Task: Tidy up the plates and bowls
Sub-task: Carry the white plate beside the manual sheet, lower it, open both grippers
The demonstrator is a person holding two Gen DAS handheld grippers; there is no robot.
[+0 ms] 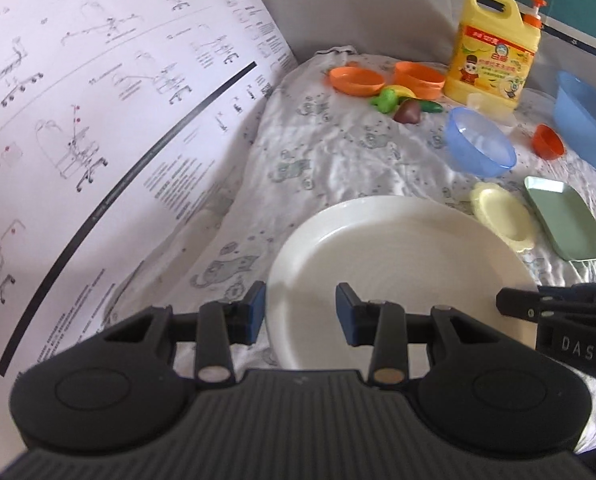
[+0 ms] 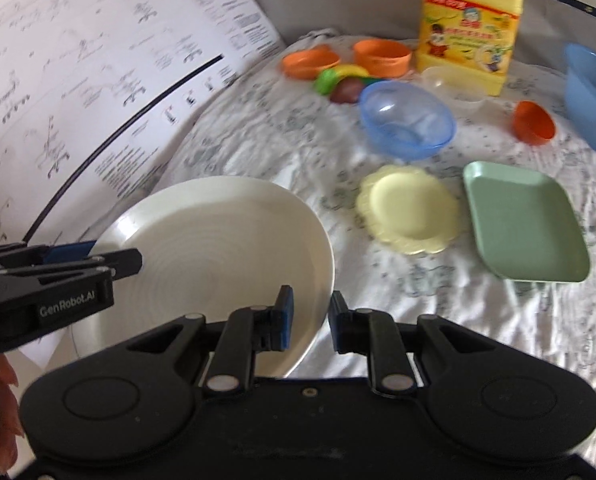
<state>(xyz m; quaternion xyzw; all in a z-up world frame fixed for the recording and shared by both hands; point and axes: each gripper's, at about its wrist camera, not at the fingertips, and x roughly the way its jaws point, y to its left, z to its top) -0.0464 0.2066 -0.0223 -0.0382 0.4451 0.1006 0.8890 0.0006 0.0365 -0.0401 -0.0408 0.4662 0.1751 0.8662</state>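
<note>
A large white plate (image 1: 402, 276), round, glossy and faintly ringed like wheel-thrown ceramic, was held by its rim from both sides above a wrinkled white bedsheet (image 1: 338, 152) printed with small grey animals. The left tongs (image 1: 300, 312) straddled its near-left rim, blue pads on either side of the edge; the right tongs (image 2: 310, 322) pinched its near-right rim in the same way, jaws only narrowly parted around the thin lip. Whether the plate's underside touched the sheet could not be told.

Just beyond the plate lay a pale yellow scalloped dish (image 2: 408, 210), flower-shaped and matte, and beside it a sage-green rectangular tray (image 2: 526, 220) with rounded corners. Farther back stood a translucent blue plastic bowl (image 2: 408, 120), a small orange cup (image 2: 534, 122) tipped on its side, and a deep blue basin (image 2: 590, 96) at the right edge. Two shallow orange bowls (image 1: 356, 80) sat near a cluster of toy fruit and vegetables (image 1: 402, 104), with a small clear container (image 2: 454, 86) beside a tall yellow detergent jug (image 1: 494, 48) topped with an orange pump.

A large sheet of printed assembly instructions (image 1: 97, 120), covered in line drawings, filled the left side. Fingers (image 2: 5, 392) of a person's hand showed at the lower left of the right wrist view.
</note>
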